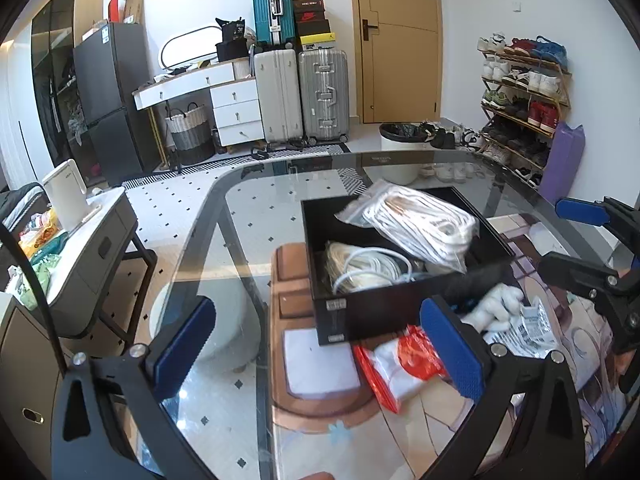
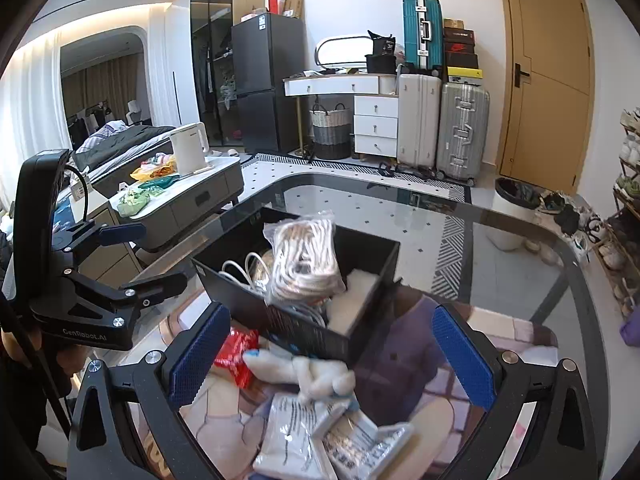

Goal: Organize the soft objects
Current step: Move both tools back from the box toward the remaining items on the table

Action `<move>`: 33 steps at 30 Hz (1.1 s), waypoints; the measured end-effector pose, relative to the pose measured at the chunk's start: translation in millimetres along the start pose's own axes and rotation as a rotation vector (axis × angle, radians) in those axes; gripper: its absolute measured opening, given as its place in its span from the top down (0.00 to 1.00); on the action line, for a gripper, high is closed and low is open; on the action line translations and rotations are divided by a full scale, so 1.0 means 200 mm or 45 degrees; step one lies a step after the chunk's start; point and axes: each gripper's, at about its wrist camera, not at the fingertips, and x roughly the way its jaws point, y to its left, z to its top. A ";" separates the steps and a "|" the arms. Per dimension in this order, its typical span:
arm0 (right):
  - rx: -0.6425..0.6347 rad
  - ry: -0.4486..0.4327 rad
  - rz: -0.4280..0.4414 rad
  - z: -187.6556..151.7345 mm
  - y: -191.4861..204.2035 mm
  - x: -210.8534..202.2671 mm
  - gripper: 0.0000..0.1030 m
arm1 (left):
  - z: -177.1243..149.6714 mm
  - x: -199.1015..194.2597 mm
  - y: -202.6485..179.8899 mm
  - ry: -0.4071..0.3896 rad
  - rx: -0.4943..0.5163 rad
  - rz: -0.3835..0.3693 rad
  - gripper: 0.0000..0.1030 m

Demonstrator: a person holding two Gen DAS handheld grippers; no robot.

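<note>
A black box stands on the glass table. It holds a clear bag of white cords and a loose white cable coil. In front of it lie a red-and-white pack, a white fluffy item and printed white packets. My left gripper hovers open above the box's near wall and the red pack. My right gripper is open over the fluffy item and the packets, near the box. Each gripper shows in the other view: right gripper, left gripper.
A printed mat covers the table's near part. A side table with a white kettle and snack bags stands to the left. A white bin, a shoe rack and suitcases line the far wall.
</note>
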 end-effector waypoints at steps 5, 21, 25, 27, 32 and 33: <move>0.034 0.008 -0.014 -0.08 -0.02 -0.07 0.01 | -0.04 -0.02 -0.01 0.013 -0.004 -0.023 0.00; 0.126 0.075 -0.027 -0.27 -0.11 -0.15 0.01 | -0.15 -0.02 -0.06 0.067 -0.011 -0.064 0.00; 0.143 0.093 -0.030 -0.31 -0.12 -0.14 0.01 | -0.16 0.00 -0.08 0.086 -0.006 -0.073 0.00; 0.154 0.105 -0.032 -0.32 -0.13 -0.14 0.01 | -0.17 0.00 -0.09 0.091 0.000 -0.076 0.00; 0.175 0.122 -0.033 -0.35 -0.14 -0.14 0.01 | -0.19 0.03 -0.11 0.121 0.011 -0.087 0.00; 0.176 0.128 -0.033 -0.36 -0.14 -0.13 0.01 | -0.19 0.03 -0.11 0.124 0.013 -0.088 0.00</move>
